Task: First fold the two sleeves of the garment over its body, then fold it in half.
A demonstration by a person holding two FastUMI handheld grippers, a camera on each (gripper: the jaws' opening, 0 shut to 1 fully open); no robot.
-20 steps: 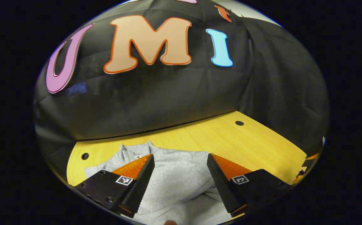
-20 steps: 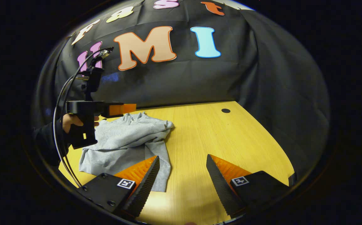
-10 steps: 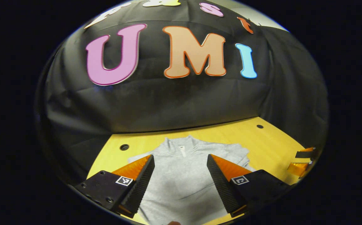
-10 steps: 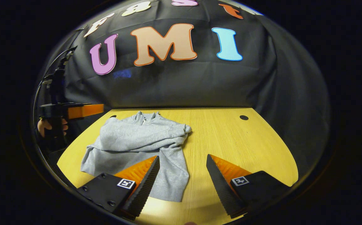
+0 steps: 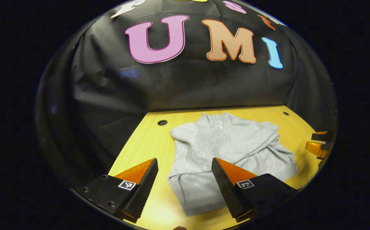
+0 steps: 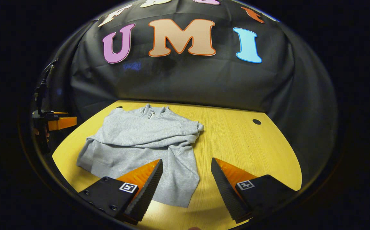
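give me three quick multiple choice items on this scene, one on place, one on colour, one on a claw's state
1. Where does the sweatshirt lie?
A. on the wooden table
B. on the floor
C. hung on the wall

2. What colour is the sweatshirt?
A. red
B. light grey
C. navy

3. How is the right claw?
A. shut on a sleeve
B. shut on the collar
C. open, holding nothing

Key: 1 A, it is spread on the yellow wood top. 2 B, the fabric is pale grey in both views. 3 C, its fingers stand apart with nothing between them.

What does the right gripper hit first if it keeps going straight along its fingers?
Probably the bare wooden table, just right of the grey sweatshirt. The right gripper is open and holds nothing; depth is hard to judge.
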